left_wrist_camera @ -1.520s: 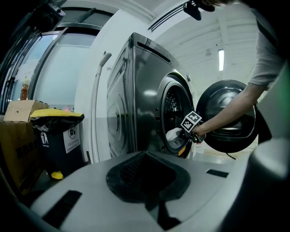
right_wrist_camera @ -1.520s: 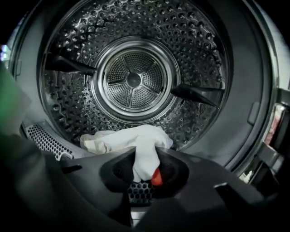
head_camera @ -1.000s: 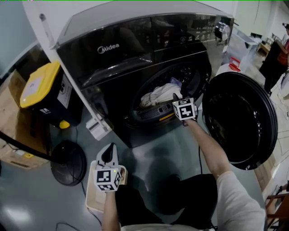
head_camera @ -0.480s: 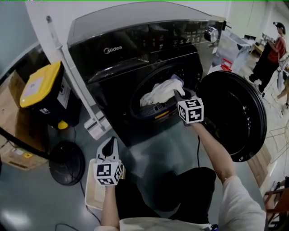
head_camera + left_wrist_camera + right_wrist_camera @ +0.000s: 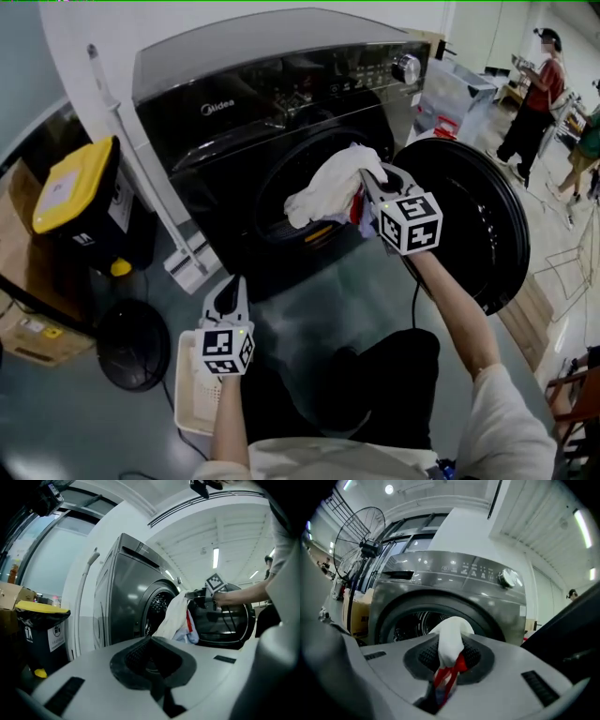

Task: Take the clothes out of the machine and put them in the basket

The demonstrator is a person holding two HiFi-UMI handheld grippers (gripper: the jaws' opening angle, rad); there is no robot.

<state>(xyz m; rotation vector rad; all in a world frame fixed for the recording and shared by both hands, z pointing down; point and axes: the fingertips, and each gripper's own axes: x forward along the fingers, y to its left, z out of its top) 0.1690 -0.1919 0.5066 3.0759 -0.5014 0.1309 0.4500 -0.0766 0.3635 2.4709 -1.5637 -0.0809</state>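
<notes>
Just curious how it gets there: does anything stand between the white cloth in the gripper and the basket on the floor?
Nothing on the floor does. The white cloth hangs from the right gripper before the machine opening; bare floor lies between it and the basket. Only the left gripper hovers over part of the basket.

Left tool [image 5: 152, 660] had its jaws together, nothing btwn them. Straight ahead stood the grey machine [image 5: 124, 606], w/ its door [image 5: 227, 625] swung out ahead-right. Right tool [image 5: 191, 595], ahead-right & higher, pinched white clothes [image 5: 174, 618] w/ red & blue bits, hanging by the opening. Yellow-lidded bin [image 5: 42, 625] sat far left.
</notes>
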